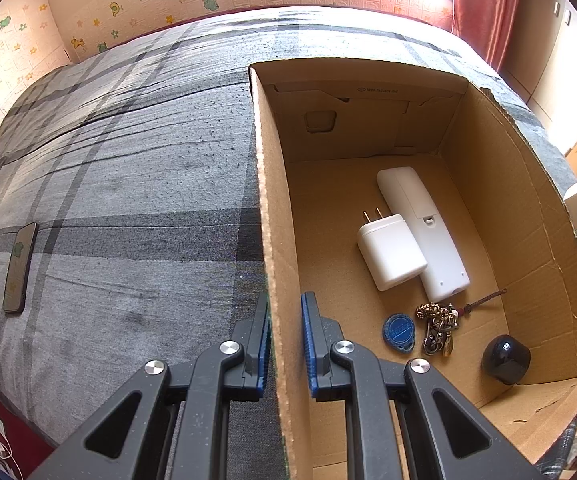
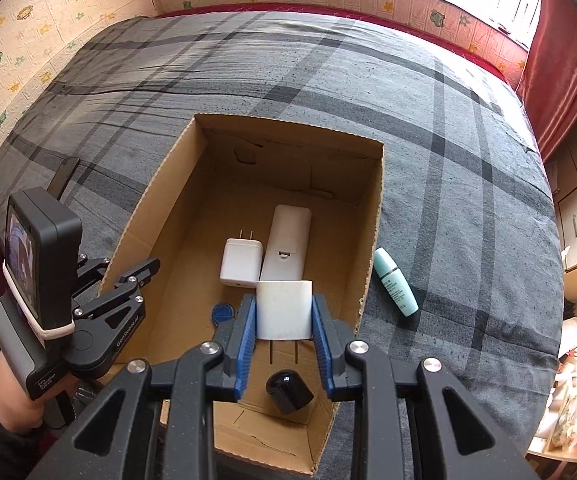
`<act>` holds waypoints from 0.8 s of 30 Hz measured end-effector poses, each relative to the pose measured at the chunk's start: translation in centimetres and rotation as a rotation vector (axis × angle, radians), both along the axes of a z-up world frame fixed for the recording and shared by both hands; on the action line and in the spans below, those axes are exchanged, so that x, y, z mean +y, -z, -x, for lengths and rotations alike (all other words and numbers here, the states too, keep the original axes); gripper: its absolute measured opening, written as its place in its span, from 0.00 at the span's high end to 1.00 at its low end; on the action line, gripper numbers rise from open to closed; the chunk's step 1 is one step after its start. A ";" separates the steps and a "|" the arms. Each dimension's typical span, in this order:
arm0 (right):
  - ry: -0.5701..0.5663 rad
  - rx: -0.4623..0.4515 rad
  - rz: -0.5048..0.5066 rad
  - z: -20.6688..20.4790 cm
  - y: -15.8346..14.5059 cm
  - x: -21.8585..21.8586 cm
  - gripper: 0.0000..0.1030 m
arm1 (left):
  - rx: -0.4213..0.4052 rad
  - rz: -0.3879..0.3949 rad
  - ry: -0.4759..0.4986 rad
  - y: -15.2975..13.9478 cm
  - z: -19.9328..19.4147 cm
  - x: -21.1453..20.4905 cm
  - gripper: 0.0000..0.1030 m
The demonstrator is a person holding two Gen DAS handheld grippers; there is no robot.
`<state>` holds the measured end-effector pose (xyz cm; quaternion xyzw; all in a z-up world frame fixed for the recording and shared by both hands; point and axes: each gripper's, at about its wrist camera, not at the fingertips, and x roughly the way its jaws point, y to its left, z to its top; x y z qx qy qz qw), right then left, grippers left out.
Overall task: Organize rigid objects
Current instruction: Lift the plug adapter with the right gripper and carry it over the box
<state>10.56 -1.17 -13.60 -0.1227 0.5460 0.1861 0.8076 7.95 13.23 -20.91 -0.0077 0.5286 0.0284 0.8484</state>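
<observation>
A white charger [image 2: 284,310] is pinched between the blue pads of the right gripper [image 2: 284,330], prongs pointing back toward the camera, and is held above the open cardboard box [image 2: 372,216] on the bed [image 2: 448,140]. The left gripper [image 1: 284,344] is set astride the box's left wall, its pads a little spread on either side of the cardboard; whether the wall is actually clamped cannot be told. On the box floor a second charger [image 2: 241,262] and a white remote [image 2: 288,240] are seen side by side, long axes running toward 12 o'clock, with a blue tag [image 2: 223,313] at 9 o'clock of the held charger and a black cap [image 2: 288,394] below it. The release is judged to depend on the free floor directly beneath. A teal bottle [image 2: 394,282] is left on the bed at 3 o'clock, nearer the right gripper.
</observation>
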 end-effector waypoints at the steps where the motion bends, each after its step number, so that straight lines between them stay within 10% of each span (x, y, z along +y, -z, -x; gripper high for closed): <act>1: -0.005 0.004 0.002 0.0 0.3 0.3 0.72 | 0.000 0.000 0.000 0.0 0.0 0.0 0.85; 24: -0.002 0.151 0.048 -0.7 8.2 3.7 0.72 | 0.000 0.002 0.000 0.1 0.0 0.0 0.85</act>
